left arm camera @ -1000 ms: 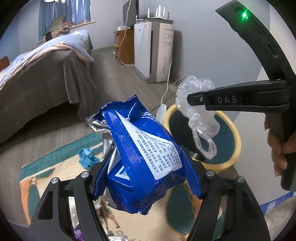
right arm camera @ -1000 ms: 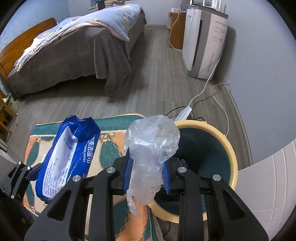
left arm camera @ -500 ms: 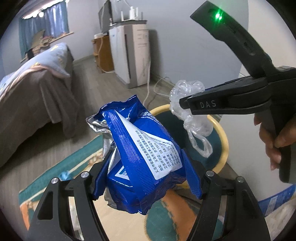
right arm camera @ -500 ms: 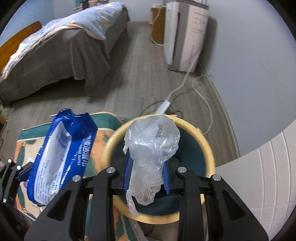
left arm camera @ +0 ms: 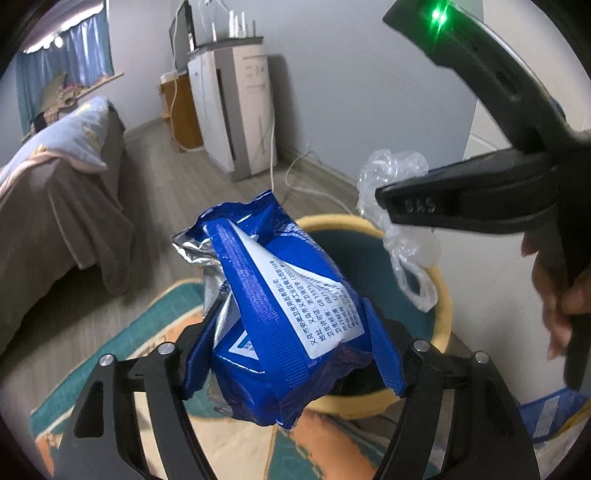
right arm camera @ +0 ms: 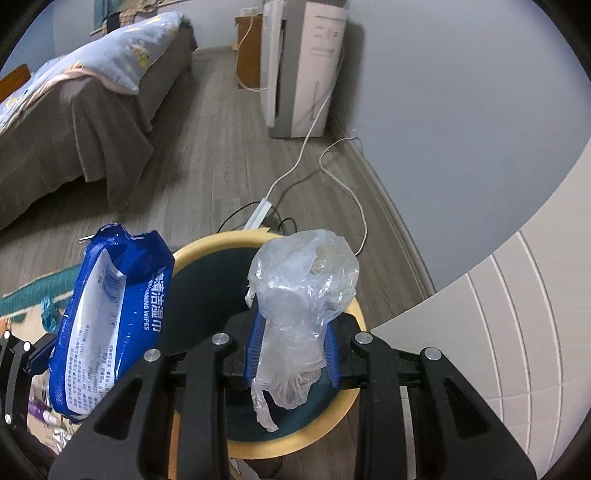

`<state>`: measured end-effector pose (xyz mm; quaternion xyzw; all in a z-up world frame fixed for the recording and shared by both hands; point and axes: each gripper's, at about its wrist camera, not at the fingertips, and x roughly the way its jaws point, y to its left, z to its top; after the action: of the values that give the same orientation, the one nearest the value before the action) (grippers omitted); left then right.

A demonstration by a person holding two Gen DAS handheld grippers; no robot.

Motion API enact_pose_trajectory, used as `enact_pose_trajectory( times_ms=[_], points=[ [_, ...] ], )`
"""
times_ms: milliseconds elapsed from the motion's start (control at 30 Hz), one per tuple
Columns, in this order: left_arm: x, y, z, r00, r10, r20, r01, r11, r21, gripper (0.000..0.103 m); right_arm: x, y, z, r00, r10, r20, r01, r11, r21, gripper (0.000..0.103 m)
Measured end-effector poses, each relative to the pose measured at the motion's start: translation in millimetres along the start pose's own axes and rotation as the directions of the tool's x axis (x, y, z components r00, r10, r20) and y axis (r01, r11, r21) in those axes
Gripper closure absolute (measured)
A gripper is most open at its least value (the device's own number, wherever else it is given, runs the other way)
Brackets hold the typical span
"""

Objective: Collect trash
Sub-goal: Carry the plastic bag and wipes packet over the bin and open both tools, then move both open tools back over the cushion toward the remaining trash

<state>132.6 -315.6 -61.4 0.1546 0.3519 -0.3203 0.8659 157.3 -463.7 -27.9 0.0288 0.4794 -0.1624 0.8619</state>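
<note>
Dim, even indoor light, heavy fisheye bend.
Brightest at upper left of left wrist view, behind blue curtains (left arm camera: 66, 70); green indicator lamp (left arm camera: 437, 14) flaring at top right. Soft shadow under grey-draped bed (right arm camera: 74, 122). Black vignette in corners, straight lines curved near edges, slight motion blur on the pale wooden floor (right arm camera: 221, 155).

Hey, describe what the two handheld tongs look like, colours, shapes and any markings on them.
Both are matte black plastic. The left tongs and right tongs have two slotted, angular arms with silver screw heads and ribbed blue pads. Seen from the side in the left wrist view, the right tongs bear raised letters reading DAS, and a curved black bar above them carries a green light.
</note>
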Motion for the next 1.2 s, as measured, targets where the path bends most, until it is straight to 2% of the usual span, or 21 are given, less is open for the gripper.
enact_pose_trajectory(
  times_ms=[100,167,300,367,467,600,867,1067,1200],
  points=[
    [-4,0,0,1.000,-0.011,0.022,0.011,1.000,0.002,0.022,-4,-2,0,1.000,-0.011,0.010,0.011,1.000,0.014,0.065],
    [-4,0,0,1.000,-0.010,0.029,0.010,1.000,0.000,0.018,-4,-1,-1,1.000,-0.013,0.013,0.013,1.000,0.013,0.055],
    [-5,7,-7,1.000,-0.009,0.022,0.010,0.999,-0.031,0.010,-4,6,1,1.000,0.004,0.014,-0.004,1.000,0.003,0.041],
    [-7,11,-8,1.000,-0.001,0.021,0.001,0.999,-0.044,0.009,-5,10,2,1.000,0.011,0.021,-0.011,1.000,-0.010,0.025],
    [-12,17,-14,1.000,0.013,0.015,-0.012,0.999,-0.051,0.008,-6,17,4,0.999,0.036,0.027,-0.035,0.999,-0.018,0.011],
    [-25,26,-23,0.999,0.047,0.010,-0.047,0.998,-0.047,0.007,-11,27,8,0.998,0.054,0.039,-0.053,0.998,-0.027,0.006],
    [-62,79,-42,0.993,0.118,0.000,-0.117,0.985,-0.125,0.007,-27,70,10,0.995,0.082,0.064,-0.075,0.992,-0.104,0.006],
    [-96,130,-58,0.979,0.201,-0.025,-0.202,0.957,-0.207,0.006,-40,107,10,0.990,0.119,0.077,-0.104,0.979,-0.178,0.006],
    [-120,160,-74,0.959,0.275,-0.064,-0.282,0.929,-0.240,0.006,-48,126,11,0.983,0.168,0.067,-0.154,0.972,-0.180,0.006]
  ],
)
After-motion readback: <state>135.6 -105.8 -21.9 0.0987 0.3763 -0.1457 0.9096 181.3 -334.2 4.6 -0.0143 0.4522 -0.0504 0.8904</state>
